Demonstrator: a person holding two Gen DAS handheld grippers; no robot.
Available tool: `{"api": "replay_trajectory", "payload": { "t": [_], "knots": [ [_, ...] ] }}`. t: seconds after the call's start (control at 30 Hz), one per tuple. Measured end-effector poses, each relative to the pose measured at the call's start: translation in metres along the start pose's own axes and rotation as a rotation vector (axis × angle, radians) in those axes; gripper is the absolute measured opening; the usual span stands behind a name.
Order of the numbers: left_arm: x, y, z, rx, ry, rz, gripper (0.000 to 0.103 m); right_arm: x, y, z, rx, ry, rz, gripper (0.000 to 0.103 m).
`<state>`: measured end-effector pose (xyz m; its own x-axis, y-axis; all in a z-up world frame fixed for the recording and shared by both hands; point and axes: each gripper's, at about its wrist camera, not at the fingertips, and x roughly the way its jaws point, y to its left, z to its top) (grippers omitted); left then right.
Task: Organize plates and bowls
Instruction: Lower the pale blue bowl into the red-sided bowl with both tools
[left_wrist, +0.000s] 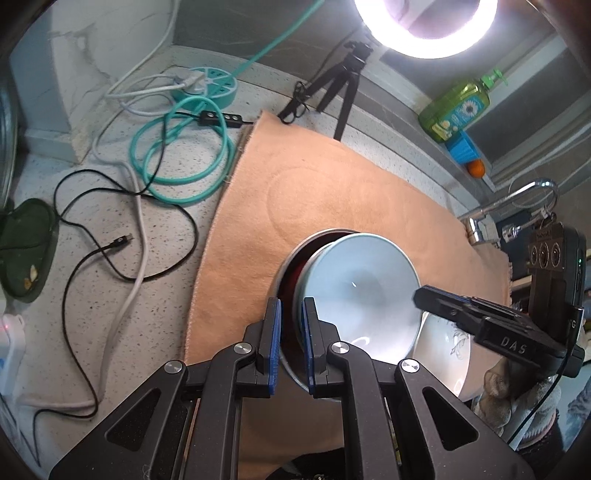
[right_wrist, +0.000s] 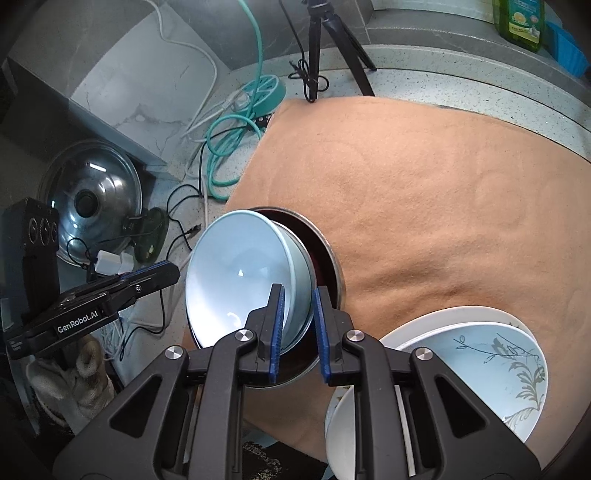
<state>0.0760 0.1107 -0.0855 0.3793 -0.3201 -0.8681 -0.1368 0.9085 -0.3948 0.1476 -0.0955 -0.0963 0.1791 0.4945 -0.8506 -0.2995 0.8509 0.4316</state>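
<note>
From the left wrist view, the left hand-held gripper (left_wrist: 291, 336) is clamped on the rim of a metal bowl (left_wrist: 286, 266) with a dark red inside. A pale blue bowl (left_wrist: 354, 291) sits tilted inside it. The right hand-held gripper (left_wrist: 419, 295) reaches in from the right at the blue bowl's edge. Below it stands a white bowl (left_wrist: 443, 350) with a grey leaf pattern. All rest on a tan cloth (left_wrist: 332, 184) spread over a speckled table (left_wrist: 92, 258); most of the cloth behind the bowls is bare. Cables, a teal power strip (left_wrist: 207, 83) and a small tripod (left_wrist: 340, 88) lie beyond the cloth's edge.

From the right wrist view, the right hand-held gripper (right_wrist: 298, 325) is closed down on the rims of the blue bowl (right_wrist: 236, 273) and metal bowl (right_wrist: 328, 251). Stacked white bowls (right_wrist: 498, 362) sit at lower right. A steel pot lid (right_wrist: 92, 199) leans at the left.
</note>
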Motion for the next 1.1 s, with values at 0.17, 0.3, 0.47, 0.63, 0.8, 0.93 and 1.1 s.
{"api": "replay_trajectory", "payload": {
  "t": [0.17, 0.3, 0.47, 0.63, 0.8, 0.93, 1.1],
  "knots": [
    [0.001, 0.013, -0.006, -0.045, 0.002, -0.005, 0.009, -0.009, -0.014, 0.000, 0.039, -0.033, -0.014, 0.022],
    [0.007, 0.017, -0.008, -0.060, 0.018, -0.018, 0.009, -0.006, -0.027, 0.001, 0.068, -0.023, -0.023, 0.022],
    [0.013, 0.015, -0.009, -0.061, 0.029, -0.031, 0.009, 0.005, -0.030, -0.001, 0.067, 0.004, -0.023, 0.022],
    [0.019, 0.014, -0.009, -0.060, 0.041, -0.030, 0.009, 0.017, -0.033, -0.002, 0.073, 0.024, -0.026, 0.022],
    [0.026, 0.015, -0.009, -0.069, 0.051, -0.036, 0.009, 0.027, -0.038, -0.002, 0.105, 0.047, 0.004, 0.022],
    [0.031, 0.016, -0.010, -0.075, 0.061, -0.041, 0.009, 0.034, -0.036, -0.003, 0.100, 0.063, 0.010, 0.022],
    [0.035, 0.017, -0.009, -0.073, 0.063, -0.046, 0.009, 0.040, -0.035, -0.002, 0.098, 0.078, 0.027, 0.014]
  ]
}}
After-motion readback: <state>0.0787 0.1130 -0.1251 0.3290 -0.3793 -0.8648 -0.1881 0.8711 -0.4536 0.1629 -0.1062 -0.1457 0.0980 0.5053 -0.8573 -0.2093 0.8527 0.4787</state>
